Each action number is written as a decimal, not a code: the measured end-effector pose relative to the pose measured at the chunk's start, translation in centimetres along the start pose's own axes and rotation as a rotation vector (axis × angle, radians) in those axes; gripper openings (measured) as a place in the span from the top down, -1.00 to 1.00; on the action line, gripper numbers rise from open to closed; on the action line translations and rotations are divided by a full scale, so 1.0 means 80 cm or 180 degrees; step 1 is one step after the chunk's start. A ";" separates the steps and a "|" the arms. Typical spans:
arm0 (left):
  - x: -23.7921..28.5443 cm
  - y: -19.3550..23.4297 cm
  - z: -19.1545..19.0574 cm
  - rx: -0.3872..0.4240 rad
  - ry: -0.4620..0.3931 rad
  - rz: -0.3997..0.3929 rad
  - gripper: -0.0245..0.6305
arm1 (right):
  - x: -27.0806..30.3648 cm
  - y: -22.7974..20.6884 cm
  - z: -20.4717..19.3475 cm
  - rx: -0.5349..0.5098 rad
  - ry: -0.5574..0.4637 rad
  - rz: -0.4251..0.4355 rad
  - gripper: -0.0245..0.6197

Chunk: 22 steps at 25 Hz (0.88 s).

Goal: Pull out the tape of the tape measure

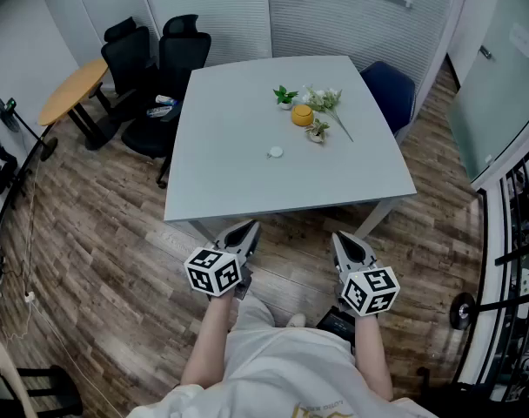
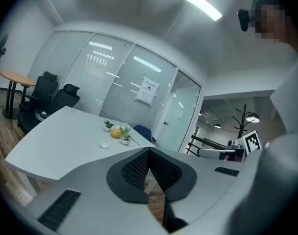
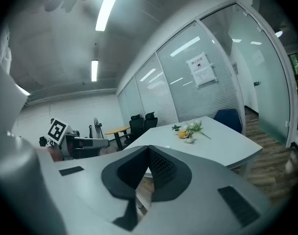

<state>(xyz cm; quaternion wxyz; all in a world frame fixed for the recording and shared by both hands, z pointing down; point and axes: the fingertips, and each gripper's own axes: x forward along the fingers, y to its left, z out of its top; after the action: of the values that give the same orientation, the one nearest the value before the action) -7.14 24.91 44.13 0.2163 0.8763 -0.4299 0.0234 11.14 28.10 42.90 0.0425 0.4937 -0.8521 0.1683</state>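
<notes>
A grey table [image 1: 230, 177] stands ahead of me. A small yellow-orange round object [image 1: 302, 115] lies on its far half between little potted plants [image 1: 321, 103], and a small white disc [image 1: 275, 152] lies nearer the middle; which one is the tape measure I cannot tell. My left gripper [image 1: 250, 227] and right gripper [image 1: 341, 237] hover side by side over the floor, just short of the table's near edge. Both are shut with nothing between the jaws. The left gripper view shows the orange object [image 2: 115, 132] far beyond the shut gripper [image 2: 149, 150]; the right gripper view shows it [image 3: 182, 133] beyond its own [image 3: 148, 148].
Black office chairs [image 1: 156, 64] and a round wooden table [image 1: 73, 90] stand at the far left. A blue chair [image 1: 391, 90] sits at the table's far right corner. Glass partitions close the back and right side. A railing [image 1: 517, 233] runs along the right.
</notes>
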 end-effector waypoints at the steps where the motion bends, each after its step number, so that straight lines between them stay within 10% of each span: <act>1: 0.000 0.000 -0.001 -0.0007 -0.0003 0.0005 0.91 | 0.000 0.000 -0.001 -0.0003 0.0005 0.0007 0.88; 16: -0.004 0.005 0.002 -0.0023 -0.0090 0.0036 0.89 | 0.007 0.002 -0.002 -0.0131 0.0017 0.0114 0.87; 17: -0.002 0.004 0.005 -0.0068 -0.0131 0.0007 0.50 | 0.010 0.001 -0.006 -0.0188 0.0089 0.0166 0.81; 18: -0.001 0.005 0.009 -0.0109 -0.0169 -0.0012 0.16 | 0.012 0.001 -0.011 -0.0253 0.0183 0.0214 0.31; 22: -0.001 0.004 0.017 -0.0015 -0.0230 -0.0019 0.05 | 0.009 -0.010 -0.016 -0.0448 0.0319 0.0205 0.06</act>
<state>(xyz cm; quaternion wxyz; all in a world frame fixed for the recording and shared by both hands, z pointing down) -7.60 24.26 42.98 0.2028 0.8773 -0.4349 -0.0100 11.32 27.54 44.47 0.1143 0.4528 -0.8741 0.1338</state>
